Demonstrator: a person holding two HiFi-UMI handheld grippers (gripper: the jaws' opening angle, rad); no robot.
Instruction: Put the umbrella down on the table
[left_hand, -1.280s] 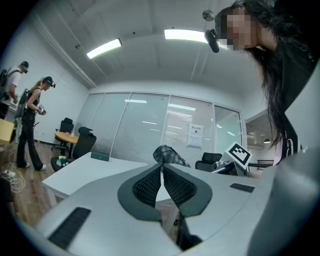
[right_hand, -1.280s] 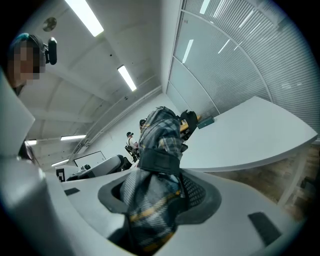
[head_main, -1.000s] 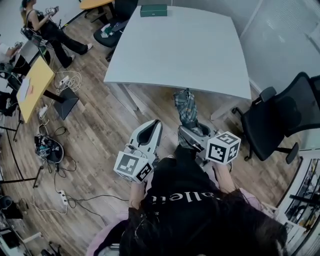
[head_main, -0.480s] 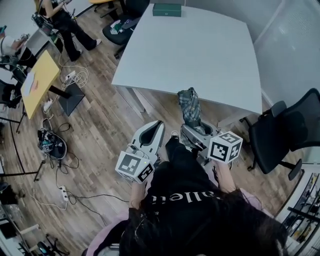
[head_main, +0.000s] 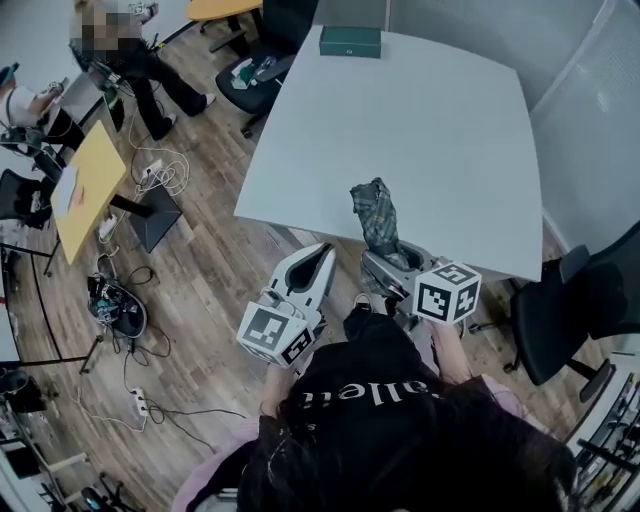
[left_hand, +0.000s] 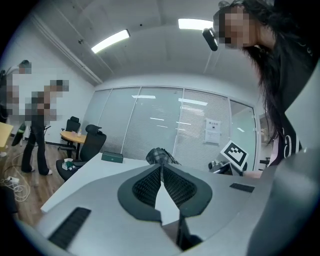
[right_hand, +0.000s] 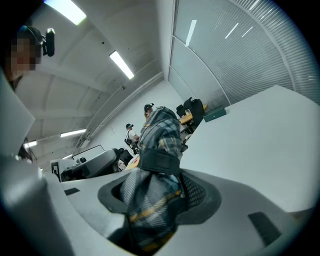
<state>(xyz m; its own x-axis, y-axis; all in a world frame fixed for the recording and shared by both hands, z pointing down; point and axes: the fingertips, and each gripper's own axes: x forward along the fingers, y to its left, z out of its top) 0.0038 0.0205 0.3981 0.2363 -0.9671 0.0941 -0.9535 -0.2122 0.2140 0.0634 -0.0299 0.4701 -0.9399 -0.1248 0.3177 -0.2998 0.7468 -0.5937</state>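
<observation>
A folded plaid umbrella (head_main: 378, 212) sticks up and forward out of my right gripper (head_main: 384, 260), whose jaws are shut on its lower part. In the right gripper view the umbrella (right_hand: 158, 145), wrapped by a dark strap, fills the gap between the pads. Its top reaches over the near edge of the large white table (head_main: 420, 120). My left gripper (head_main: 321, 254) is beside it to the left, over the wooden floor just short of the table edge, shut with nothing in it. The left gripper view shows its pads (left_hand: 150, 182) meeting at the tip, with the umbrella (left_hand: 160, 155) beyond.
A green box (head_main: 350, 41) lies at the table's far edge. Black office chairs stand at the right (head_main: 580, 305) and far left (head_main: 250, 72) of the table. A yellow table (head_main: 82, 185), floor cables (head_main: 160, 175) and a standing person (head_main: 125, 55) are at the left.
The table has come nearer as both grippers moved forward together. The umbrella's top, earlier over the floor, now reaches over the table's near edge. Both grips look unchanged.
</observation>
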